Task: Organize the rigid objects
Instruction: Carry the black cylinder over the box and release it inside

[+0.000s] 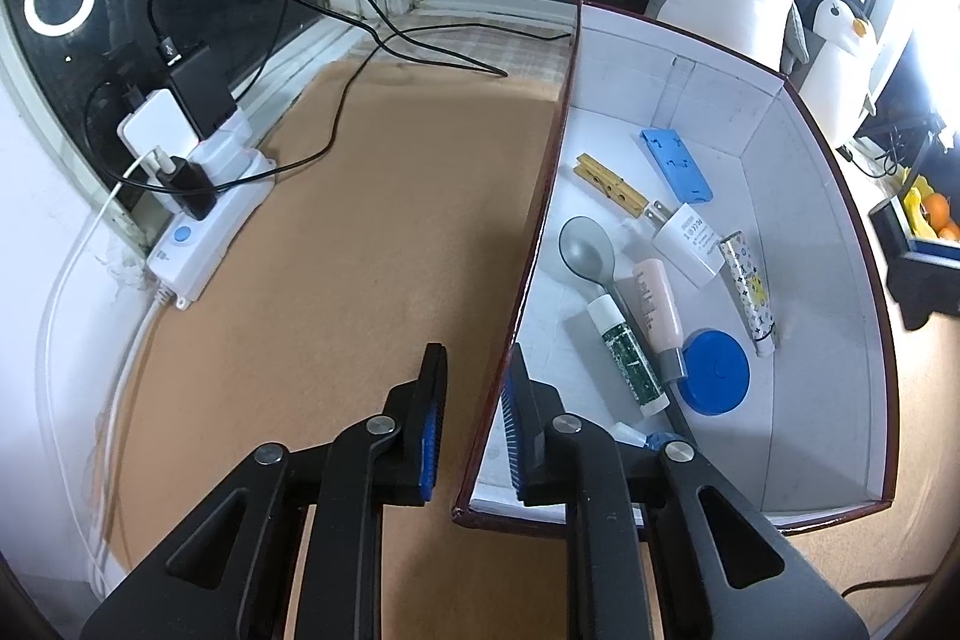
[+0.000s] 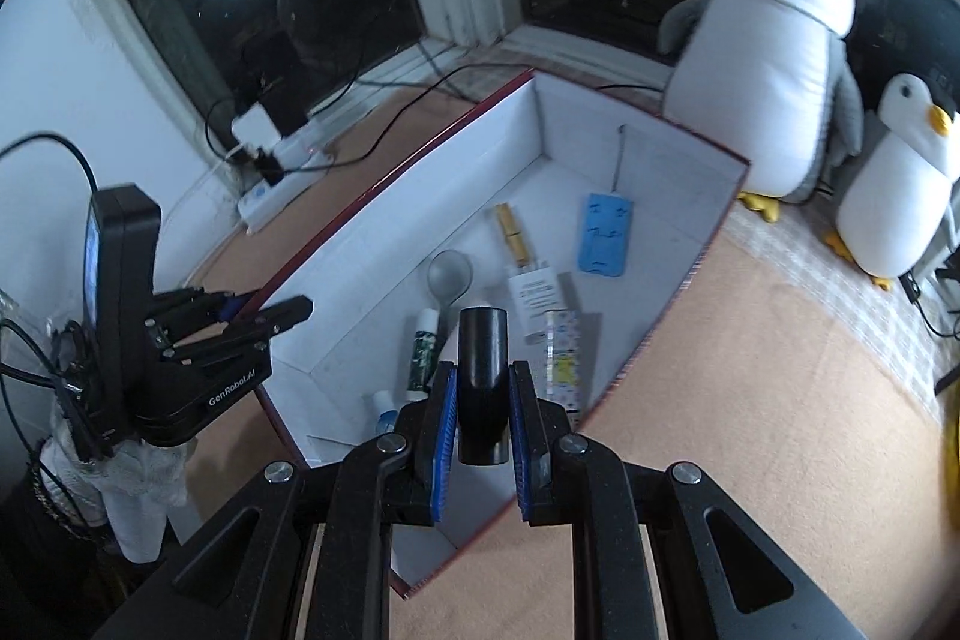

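A white box with a dark red rim (image 1: 543, 196) (image 2: 384, 187) holds several items: a grey spoon (image 1: 587, 250), a clothespin (image 1: 609, 183), a blue plastic piece (image 1: 675, 155), a white charger (image 1: 687, 244), a pink tube (image 1: 657, 304), a green-and-white tube (image 1: 627, 352), a patterned tube (image 1: 747, 289) and a blue lid (image 1: 717, 370). My left gripper (image 1: 477, 367) straddles the box's left wall, one finger each side, with gaps to the wall. It also shows in the right wrist view (image 2: 270, 316). My right gripper (image 2: 482, 388) is shut on a black cylinder (image 2: 482, 382) above the box.
A white power strip (image 1: 204, 220) with plugs and black cables lies at the left by the window. Two penguin plush toys (image 2: 774, 58) (image 2: 906, 178) stand behind the box. A dark container with oranges (image 1: 927, 220) is at the right. Brown mat (image 1: 360, 250) covers the table.
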